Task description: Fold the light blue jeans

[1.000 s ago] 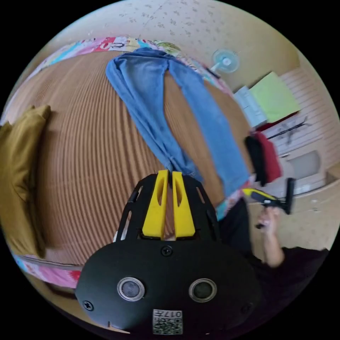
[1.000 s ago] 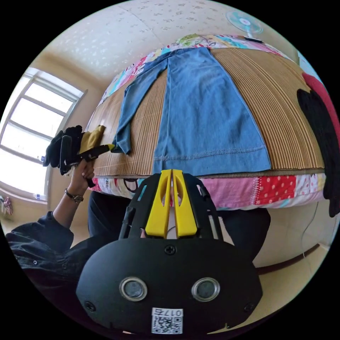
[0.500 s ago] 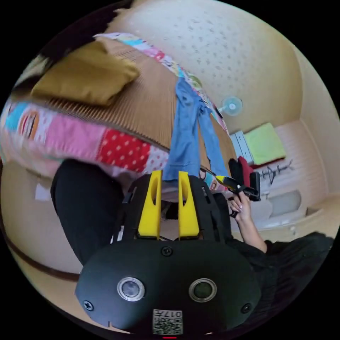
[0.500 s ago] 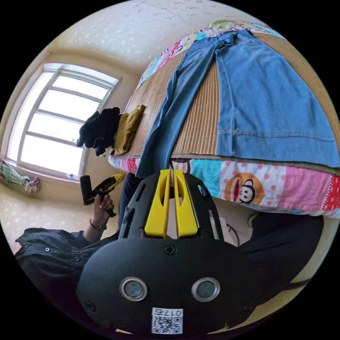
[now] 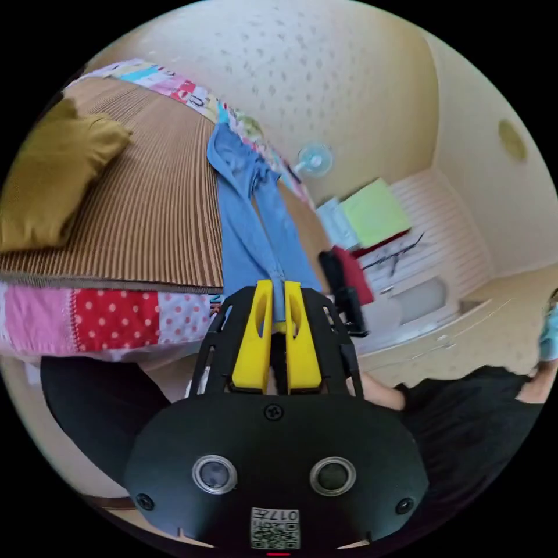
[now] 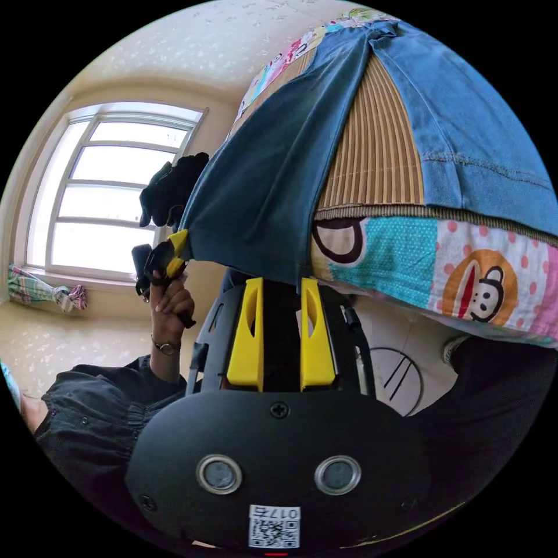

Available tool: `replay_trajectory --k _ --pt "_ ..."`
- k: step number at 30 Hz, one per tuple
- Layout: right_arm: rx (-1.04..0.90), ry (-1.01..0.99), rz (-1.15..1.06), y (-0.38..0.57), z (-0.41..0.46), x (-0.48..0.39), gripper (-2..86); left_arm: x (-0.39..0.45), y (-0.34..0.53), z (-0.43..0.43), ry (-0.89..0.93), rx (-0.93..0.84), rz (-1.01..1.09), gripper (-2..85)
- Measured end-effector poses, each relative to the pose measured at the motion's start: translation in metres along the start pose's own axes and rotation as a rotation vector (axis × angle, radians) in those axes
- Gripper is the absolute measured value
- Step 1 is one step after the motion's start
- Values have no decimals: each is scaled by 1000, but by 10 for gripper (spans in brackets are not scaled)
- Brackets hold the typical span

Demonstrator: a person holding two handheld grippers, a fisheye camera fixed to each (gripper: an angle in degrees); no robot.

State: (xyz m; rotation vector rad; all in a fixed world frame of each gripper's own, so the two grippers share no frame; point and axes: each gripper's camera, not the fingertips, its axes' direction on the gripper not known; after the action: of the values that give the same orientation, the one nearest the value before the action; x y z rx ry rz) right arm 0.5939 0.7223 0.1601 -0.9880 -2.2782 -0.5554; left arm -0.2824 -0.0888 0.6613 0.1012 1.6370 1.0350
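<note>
The light blue jeans (image 6: 407,110) lie spread on the bed (image 6: 378,256), one hem overhanging its edge. The left gripper (image 6: 174,256) is clenched on that hem's corner. The right gripper (image 6: 281,285), jaws apart, sits just under the hem.

We note a bed (image 5: 110,317) topped by a ribbed mat (image 5: 151,215). On it: light blue jeans (image 5: 247,226) at 12 o'clock, mustard pillow (image 5: 49,174) at 9.

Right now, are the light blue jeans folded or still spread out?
Spread out, unfolded. The light blue jeans lie on the bed mat with both legs apart in a V, the hems at the bed's edge.
</note>
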Motion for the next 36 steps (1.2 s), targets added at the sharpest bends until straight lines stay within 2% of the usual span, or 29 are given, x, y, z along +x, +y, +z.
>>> replay_trajectory --k 1,3,5,10,15,19,23,25,26,28,30,33,36 --pt "-4 -5 -8 0 0 0 93 -20 4 -25 62 57 -79 39" --pt "-18 17 -1 -2 3 6 92 -48 10 -50 14 83 -190 37" --pt "-44 32 22 -7 10 14 82 -71 12 -62 -85 32 -247 24" --pt "-133 -42 50 -13 23 26 35 -93 18 -64 -96 -9 -291 -3" --pt "-117 -108 31 14 -32 8 24 -90 28 -59 -9 -55 -245 -8" --pt "-140 -22 9 42 -62 2 24 -87 55 -34 -112 -140 -228 -5" --pt "-150 -3 77 55 -63 24 31 -96 79 9 -232 -199 -329 27" --pt "-82 -89 80 55 -81 28 36 -90 86 7 -295 -151 -349 46" --pt "18 -107 70 57 -106 29 40 -82 90 0 -314 -90 -335 53" --pt "187 -35 92 60 -152 34 51 -67 92 -8 -338 -34 -292 59" --pt "385 164 176 62 -212 50 77 -51 90 -11 -372 -20 -234 66" --pt "519 298 244 56 -260 71 97 -15 73 10 -324 -10 -91 71" --pt "532 363 254 39 -275 84 110 23 37 86 -212 -158 45 79"
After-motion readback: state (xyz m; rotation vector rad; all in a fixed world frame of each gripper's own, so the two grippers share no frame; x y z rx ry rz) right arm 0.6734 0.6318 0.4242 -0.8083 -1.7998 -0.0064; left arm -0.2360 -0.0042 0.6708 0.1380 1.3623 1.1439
